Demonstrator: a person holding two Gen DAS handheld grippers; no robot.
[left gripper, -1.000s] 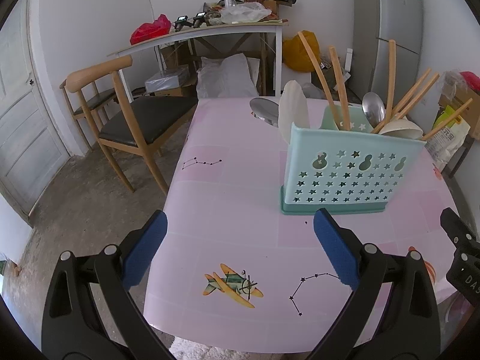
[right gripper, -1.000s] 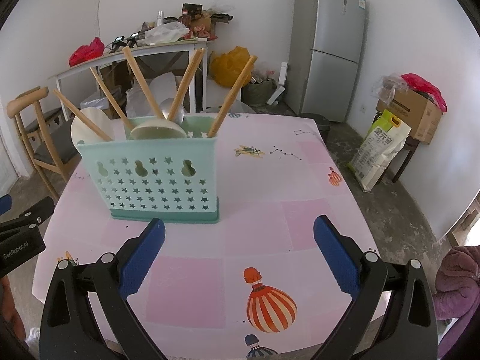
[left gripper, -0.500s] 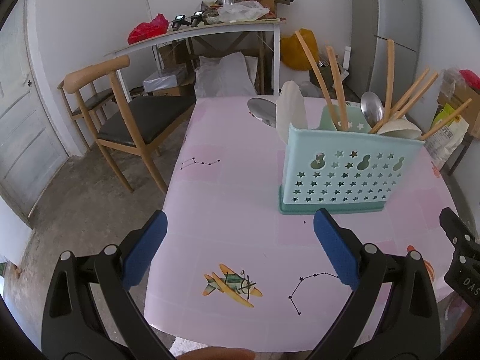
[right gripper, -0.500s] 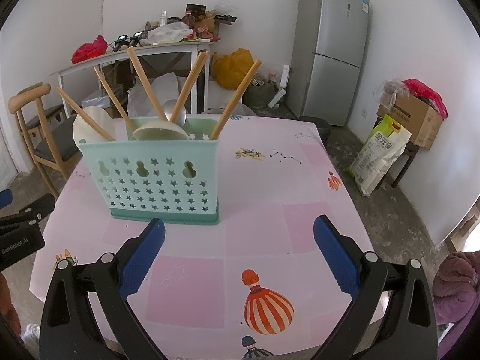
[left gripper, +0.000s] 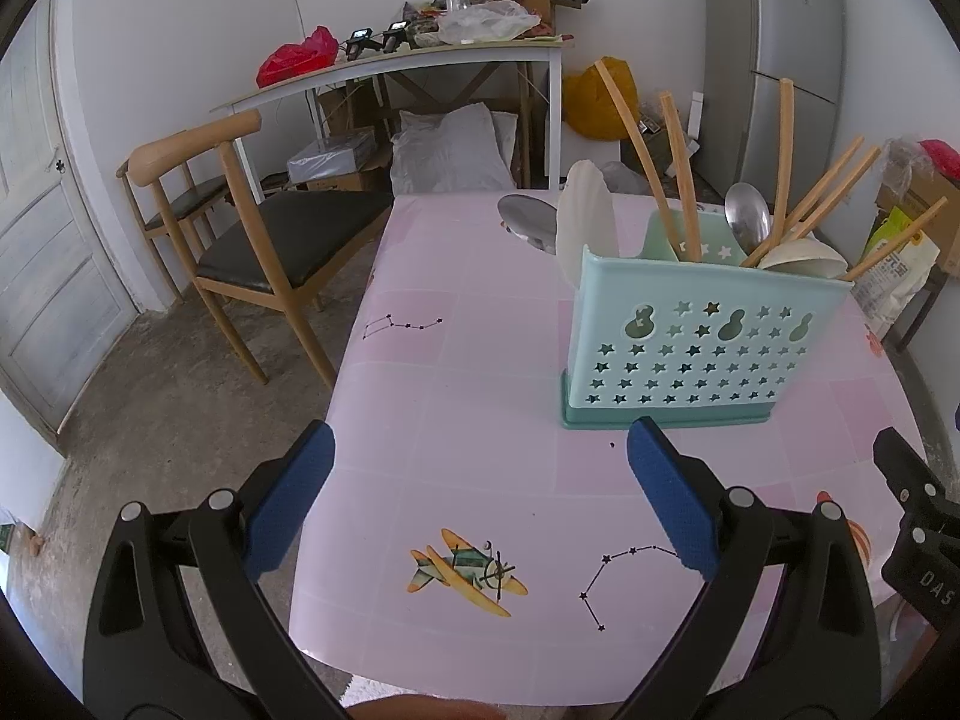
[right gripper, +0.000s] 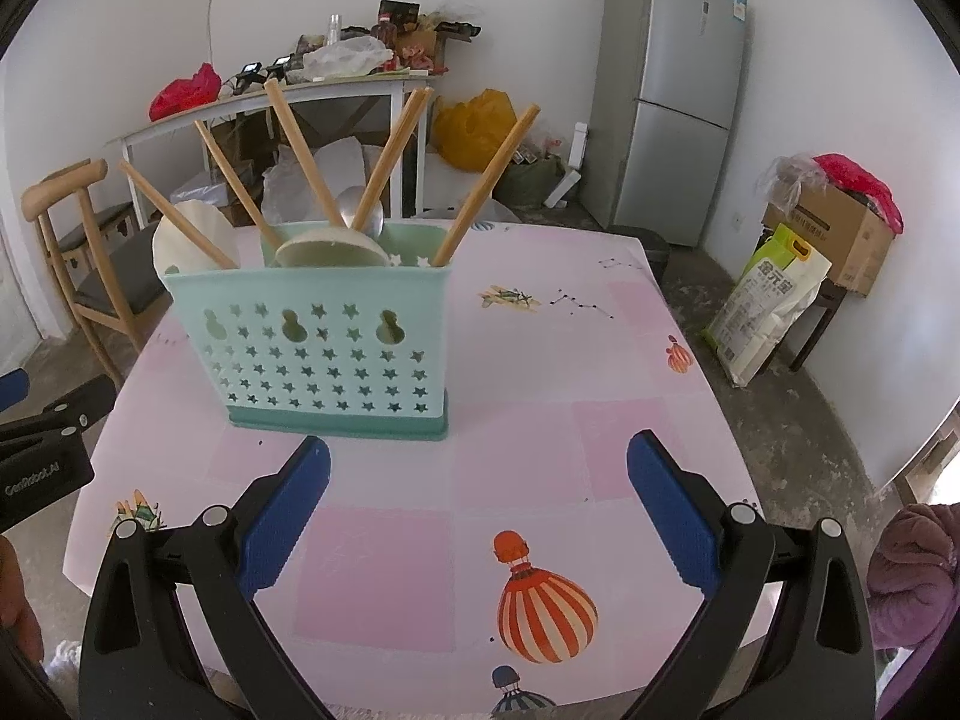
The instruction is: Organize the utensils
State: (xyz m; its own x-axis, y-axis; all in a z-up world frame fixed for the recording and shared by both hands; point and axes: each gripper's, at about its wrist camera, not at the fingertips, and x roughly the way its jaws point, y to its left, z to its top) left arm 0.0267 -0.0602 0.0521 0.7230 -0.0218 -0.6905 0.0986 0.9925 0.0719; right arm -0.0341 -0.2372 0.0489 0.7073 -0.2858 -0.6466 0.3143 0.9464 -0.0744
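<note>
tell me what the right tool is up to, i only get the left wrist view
Observer: The right tool is open and holds nothing. It hovers over the pink printed tablecloth, short of the mint-green star-punched plastic utensil caddy.
Operator: any loose utensils on that side of the caddy
Observer: None that I can see. The cloth there shows only a red-striped balloon print near the tool.
</note>
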